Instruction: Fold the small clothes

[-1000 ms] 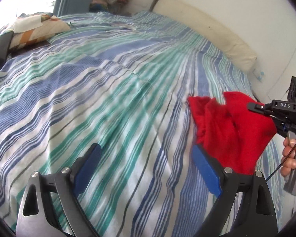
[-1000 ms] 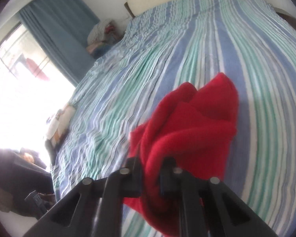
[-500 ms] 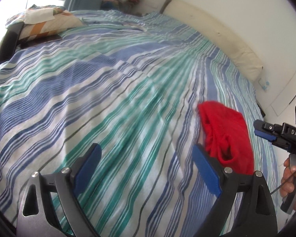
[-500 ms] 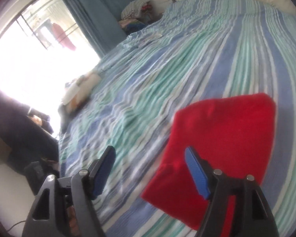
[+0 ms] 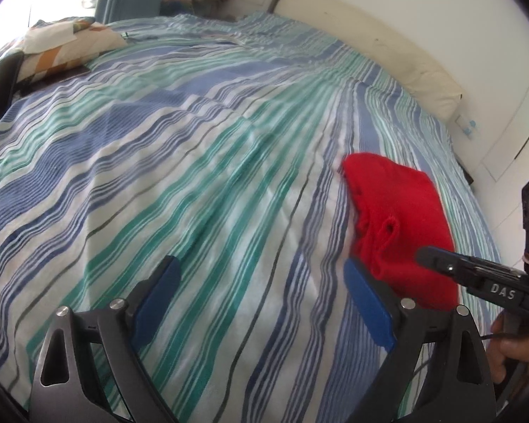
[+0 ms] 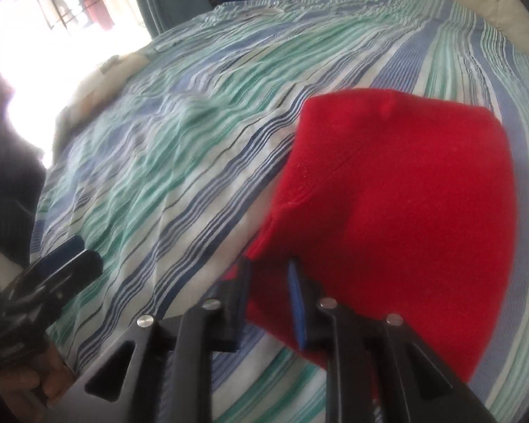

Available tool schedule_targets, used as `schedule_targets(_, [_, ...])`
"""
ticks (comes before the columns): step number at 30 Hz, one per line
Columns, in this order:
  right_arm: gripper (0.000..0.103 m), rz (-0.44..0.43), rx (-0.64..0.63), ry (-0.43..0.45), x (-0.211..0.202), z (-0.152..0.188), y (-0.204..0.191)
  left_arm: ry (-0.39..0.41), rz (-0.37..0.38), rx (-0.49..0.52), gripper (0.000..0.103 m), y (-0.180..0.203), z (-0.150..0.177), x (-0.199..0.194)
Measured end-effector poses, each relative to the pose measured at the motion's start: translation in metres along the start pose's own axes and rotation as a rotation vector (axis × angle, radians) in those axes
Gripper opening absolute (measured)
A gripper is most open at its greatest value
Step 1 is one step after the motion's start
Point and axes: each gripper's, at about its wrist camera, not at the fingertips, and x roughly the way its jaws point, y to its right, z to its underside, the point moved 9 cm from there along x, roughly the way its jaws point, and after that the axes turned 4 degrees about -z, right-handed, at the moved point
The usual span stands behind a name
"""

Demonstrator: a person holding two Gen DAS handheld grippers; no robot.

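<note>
Looking down at the big bed, we see a striped sheet (image 5: 201,176) in blue, green and white spread over all of it. Our red cloth (image 5: 398,222) lies on the sheet, on the right side of the bed, folded into a flat shape with bunched folds along one edge. In the right wrist view the red cloth (image 6: 405,194) fills much of the picture and sits right in front of our right claw (image 6: 268,282). The two fingers of this claw stand close together at the near corner of the cloth. The cloth edge lies between them, but we cannot tell if they are pinching it or only touching it. Our left claw (image 5: 261,292) hangs over the sheet with its two blue fingers spread wide apart, and it holds nothing. Its right finger (image 5: 366,303) is just beside the near edge of the red cloth. We see the right claw (image 5: 476,278) from the side here too, reaching over the cloth. A patterned pillow (image 5: 63,46) rests at the far left of the bed, and a long cream pillow (image 5: 370,38) lies along the far wall.
</note>
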Motion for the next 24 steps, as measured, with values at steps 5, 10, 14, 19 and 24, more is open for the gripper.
schedule_targets(5, [0.023, 0.016, 0.082, 0.092, -0.079, 0.025, 0.036, -0.016, 0.020, 0.038, 0.094, 0.013, 0.005, 0.002])
schedule_targets(10, [0.023, 0.088, 0.172, -0.065, -0.040, 0.071, 0.084, -0.065, 0.016, 0.106, 0.094, 0.029, 0.022, 0.010])
schedule_targets(14, [0.026, 0.066, 0.253, 0.024, -0.039, 0.078, 0.092, -0.056, 0.025, 0.159, 0.094, 0.040, 0.032, 0.001])
schedule_targets(19, [0.049, 0.146, 0.163, 0.130, -0.097, 0.095, 0.078, -0.091, 0.096, 0.291, 0.095, 0.082, 0.057, -0.009])
schedule_targets(24, [0.059, 0.348, 0.163, 0.071, -0.132, 0.152, 0.099, -0.184, 0.108, 0.416, 0.097, 0.118, 0.100, 0.002])
